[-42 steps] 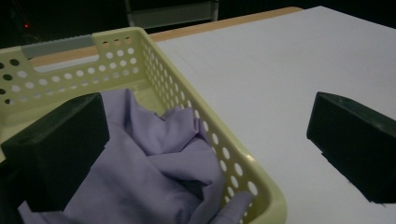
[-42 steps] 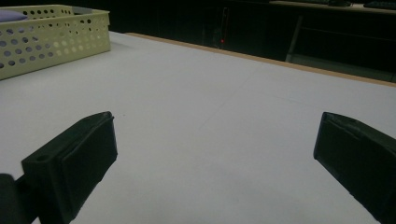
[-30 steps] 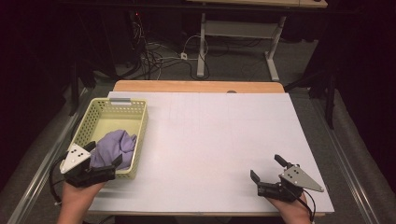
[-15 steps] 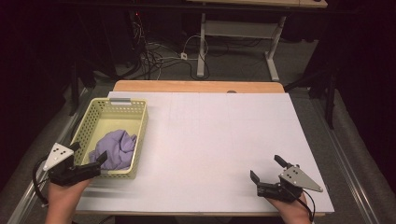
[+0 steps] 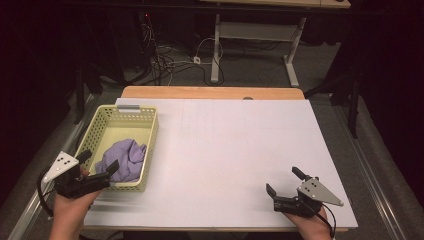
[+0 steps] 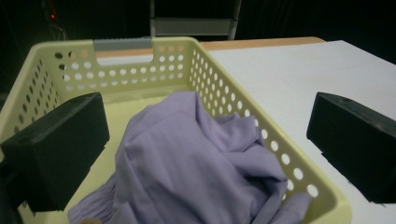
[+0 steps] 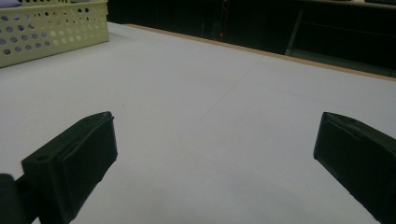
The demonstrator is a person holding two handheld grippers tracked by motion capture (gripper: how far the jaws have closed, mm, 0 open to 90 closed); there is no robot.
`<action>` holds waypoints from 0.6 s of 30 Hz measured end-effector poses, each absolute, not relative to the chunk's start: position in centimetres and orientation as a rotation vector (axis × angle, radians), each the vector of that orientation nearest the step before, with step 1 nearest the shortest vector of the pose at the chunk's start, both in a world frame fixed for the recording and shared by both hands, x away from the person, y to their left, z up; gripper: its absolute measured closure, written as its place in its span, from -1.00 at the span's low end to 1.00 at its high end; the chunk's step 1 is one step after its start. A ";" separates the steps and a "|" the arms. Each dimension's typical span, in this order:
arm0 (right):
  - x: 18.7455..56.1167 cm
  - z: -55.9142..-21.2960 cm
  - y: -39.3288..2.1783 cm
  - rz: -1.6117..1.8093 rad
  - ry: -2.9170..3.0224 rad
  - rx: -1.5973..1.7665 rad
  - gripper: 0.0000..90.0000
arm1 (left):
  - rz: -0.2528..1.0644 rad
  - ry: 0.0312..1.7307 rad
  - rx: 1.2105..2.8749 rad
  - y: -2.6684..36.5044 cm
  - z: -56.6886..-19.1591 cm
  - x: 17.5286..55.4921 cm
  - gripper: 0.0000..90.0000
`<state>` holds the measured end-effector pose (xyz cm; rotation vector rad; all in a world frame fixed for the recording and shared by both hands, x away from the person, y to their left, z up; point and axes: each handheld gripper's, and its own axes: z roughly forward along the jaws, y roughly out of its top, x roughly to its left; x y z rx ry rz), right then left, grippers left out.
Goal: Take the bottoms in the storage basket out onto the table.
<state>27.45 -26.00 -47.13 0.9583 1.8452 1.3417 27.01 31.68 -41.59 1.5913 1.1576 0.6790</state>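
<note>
counter (image 5: 225, 150): white, bare right of basket | basket (image 5: 102, 131): left edge, holds crumpled cloth (image 5: 125, 159) | left gripper (image 5: 97, 165): jaws wide at basket's near rim, likely lining up on cloth | right gripper (image 5: 282, 182): well right of basket, jaws wide, idle

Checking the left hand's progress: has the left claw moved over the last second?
Yes. The left claw has shifted left, from the pale yellow perforated plastic basket's near wall to its near-left corner.
</note>
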 end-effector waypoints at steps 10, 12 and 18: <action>27.4 -47.1 -26.4 1.357 1.836 0.970 -1.00 | 0.693 1.127 1.654 30.1 -39.5 29.1 -1.00; 27.4 -47.1 -26.5 1.357 1.837 0.975 -1.00 | 0.698 1.126 1.664 29.8 -39.0 30.0 -1.00; 27.3 -47.0 -26.5 1.359 1.826 0.975 -1.00 | 0.662 1.183 1.747 29.2 -38.8 33.0 -1.00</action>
